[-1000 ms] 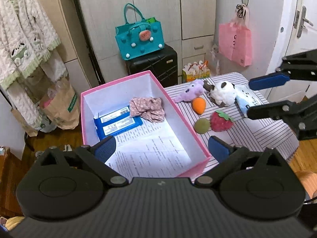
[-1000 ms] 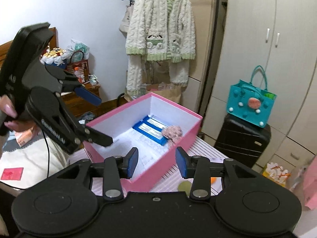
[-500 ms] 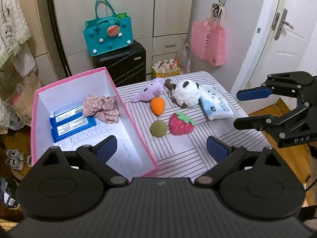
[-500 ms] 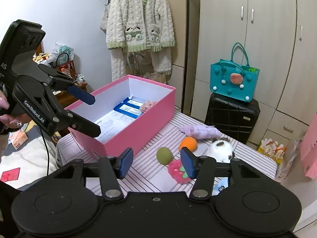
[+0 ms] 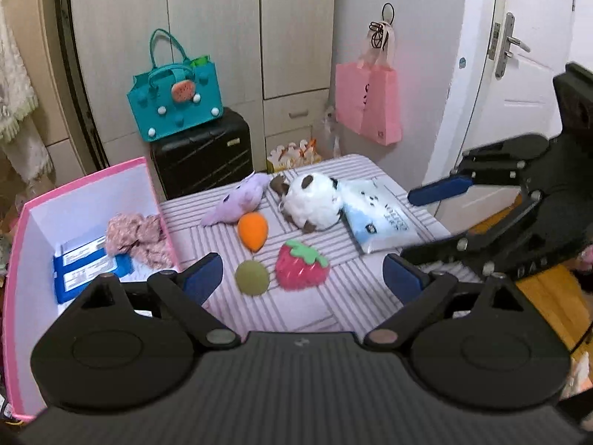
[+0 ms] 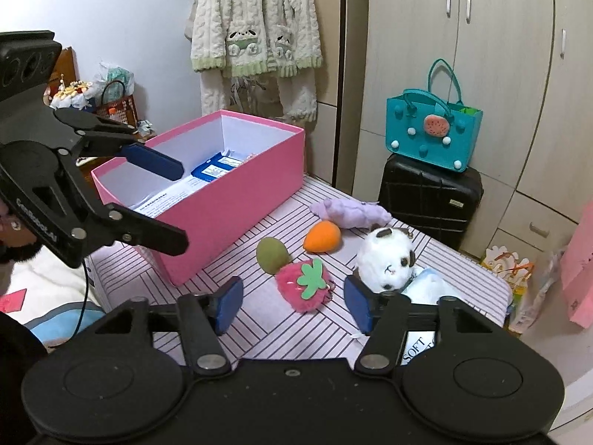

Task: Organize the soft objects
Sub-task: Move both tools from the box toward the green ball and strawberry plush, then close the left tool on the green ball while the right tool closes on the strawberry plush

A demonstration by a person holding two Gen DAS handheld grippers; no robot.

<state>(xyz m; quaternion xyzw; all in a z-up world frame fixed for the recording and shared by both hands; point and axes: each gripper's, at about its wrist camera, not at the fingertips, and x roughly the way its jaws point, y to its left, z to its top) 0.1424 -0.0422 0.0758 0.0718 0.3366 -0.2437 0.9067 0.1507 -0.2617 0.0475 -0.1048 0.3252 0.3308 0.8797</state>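
On the striped table (image 5: 333,307) lie a red strawberry plush (image 5: 301,265) (image 6: 305,285), a green ball (image 5: 252,277) (image 6: 272,256), an orange carrot (image 5: 252,230) (image 6: 321,236), a purple plush (image 5: 237,202) (image 6: 350,213), a white panda plush (image 5: 313,204) (image 6: 387,259) and a blue-white tissue pack (image 5: 378,218). A pink box (image 5: 79,185) (image 6: 237,193) at the left holds a floral scrunchie (image 5: 137,235) and blue packets (image 5: 89,267). My left gripper (image 5: 302,278) is open above the strawberry and ball. My right gripper (image 6: 292,302) is open just before the strawberry.
A teal handbag (image 5: 176,100) sits on a black suitcase (image 5: 202,152) behind the table. A pink bag (image 5: 368,102) hangs on the wall by the white door (image 5: 519,74). A knitted cardigan (image 6: 255,37) hangs by the wardrobe.
Both grippers have swung from the pink box toward the toys on the table. The right gripper's jaws have opened wider. The toys have not moved.
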